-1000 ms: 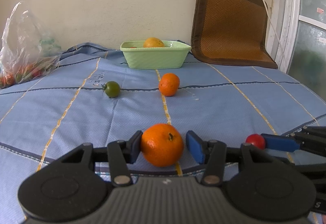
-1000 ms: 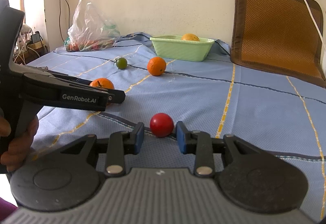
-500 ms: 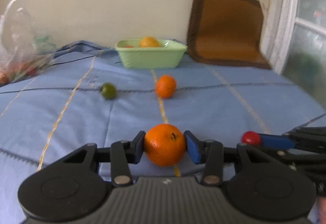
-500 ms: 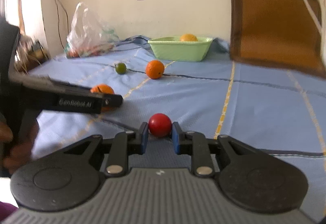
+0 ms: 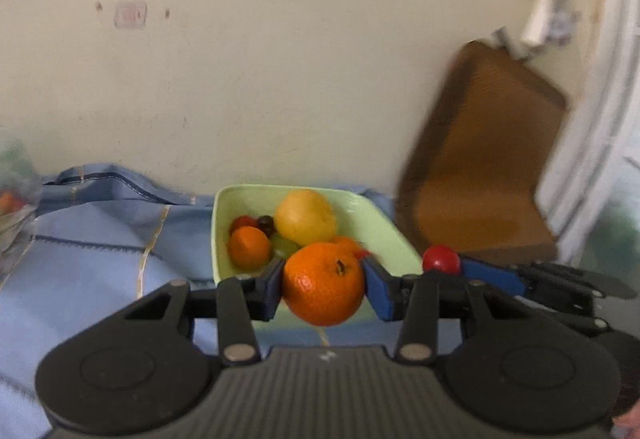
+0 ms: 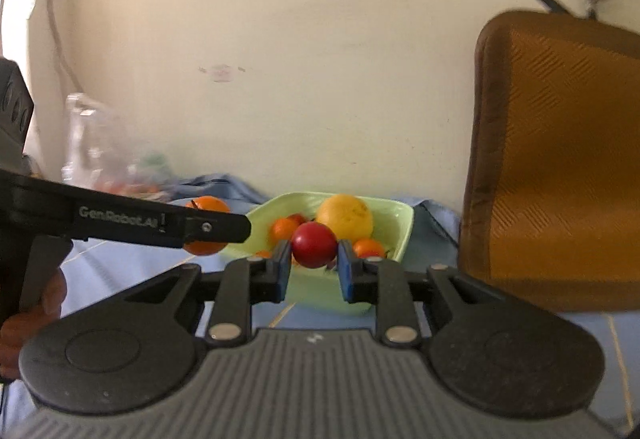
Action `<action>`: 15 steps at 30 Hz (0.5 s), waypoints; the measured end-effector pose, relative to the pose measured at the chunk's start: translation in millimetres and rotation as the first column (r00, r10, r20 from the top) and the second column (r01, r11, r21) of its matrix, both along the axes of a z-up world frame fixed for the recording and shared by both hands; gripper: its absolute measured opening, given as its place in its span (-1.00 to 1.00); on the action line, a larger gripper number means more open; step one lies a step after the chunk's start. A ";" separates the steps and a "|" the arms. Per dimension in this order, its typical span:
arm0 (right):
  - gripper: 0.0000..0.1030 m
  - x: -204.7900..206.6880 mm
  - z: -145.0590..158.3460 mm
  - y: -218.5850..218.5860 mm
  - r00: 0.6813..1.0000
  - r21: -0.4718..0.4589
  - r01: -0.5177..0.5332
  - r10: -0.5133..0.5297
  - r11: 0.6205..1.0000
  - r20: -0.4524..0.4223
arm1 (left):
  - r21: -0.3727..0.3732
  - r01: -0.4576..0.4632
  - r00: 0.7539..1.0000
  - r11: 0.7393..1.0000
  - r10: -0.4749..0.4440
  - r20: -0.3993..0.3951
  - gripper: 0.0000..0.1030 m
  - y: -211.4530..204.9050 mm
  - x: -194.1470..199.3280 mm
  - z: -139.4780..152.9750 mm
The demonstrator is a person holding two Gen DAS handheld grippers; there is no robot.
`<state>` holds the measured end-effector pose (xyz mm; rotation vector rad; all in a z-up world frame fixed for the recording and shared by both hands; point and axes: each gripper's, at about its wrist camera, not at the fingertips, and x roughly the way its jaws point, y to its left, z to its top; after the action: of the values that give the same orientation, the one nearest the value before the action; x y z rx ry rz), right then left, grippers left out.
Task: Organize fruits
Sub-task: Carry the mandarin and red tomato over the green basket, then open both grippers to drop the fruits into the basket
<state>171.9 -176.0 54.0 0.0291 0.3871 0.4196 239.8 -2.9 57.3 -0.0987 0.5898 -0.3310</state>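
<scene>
My left gripper (image 5: 323, 285) is shut on an orange tangerine (image 5: 323, 283) and holds it in the air just before the near rim of the pale green bowl (image 5: 384, 231). My right gripper (image 6: 314, 261) is shut on a small red tomato (image 6: 314, 244) and holds it up in front of the same bowl (image 6: 402, 217). The bowl holds a yellow-orange fruit (image 5: 306, 217), small tangerines (image 5: 249, 247), a red tomato and a dark one. The tangerine also shows in the right wrist view (image 6: 206, 204), and the tomato in the left wrist view (image 5: 441, 259).
The bowl stands on a blue cloth (image 5: 88, 239) near the cream wall. A brown woven mat (image 6: 560, 159) leans on the wall to the right. A plastic bag of produce (image 6: 104, 159) lies at the far left.
Both grippers have lifted their fruits off the cloth and moved forward to the green bowl, which now fills the near view. The loose orange and green fruit are out of sight.
</scene>
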 end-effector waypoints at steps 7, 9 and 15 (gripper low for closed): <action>-0.44 63.4 -30.2 8.1 0.996 -0.037 0.012 -0.015 0.999 -0.089 | 0.037 -0.053 0.994 0.998 0.056 -0.090 0.01 -5.2 59.3 -30.2; -0.17 67.0 -32.8 6.0 0.995 -0.028 0.007 -0.010 1.000 -0.099 | 0.033 -0.063 0.995 0.997 0.065 -0.078 0.20 -4.5 56.6 -25.8; 0.29 28.3 -13.7 -6.8 1.000 0.041 0.022 -0.022 0.999 0.007 | -0.094 -0.088 0.996 0.992 0.089 0.005 0.21 27.7 9.1 16.7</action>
<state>200.3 -182.8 40.2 0.0715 0.3704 0.4060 248.8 24.9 74.0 -0.2129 0.5594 -0.2724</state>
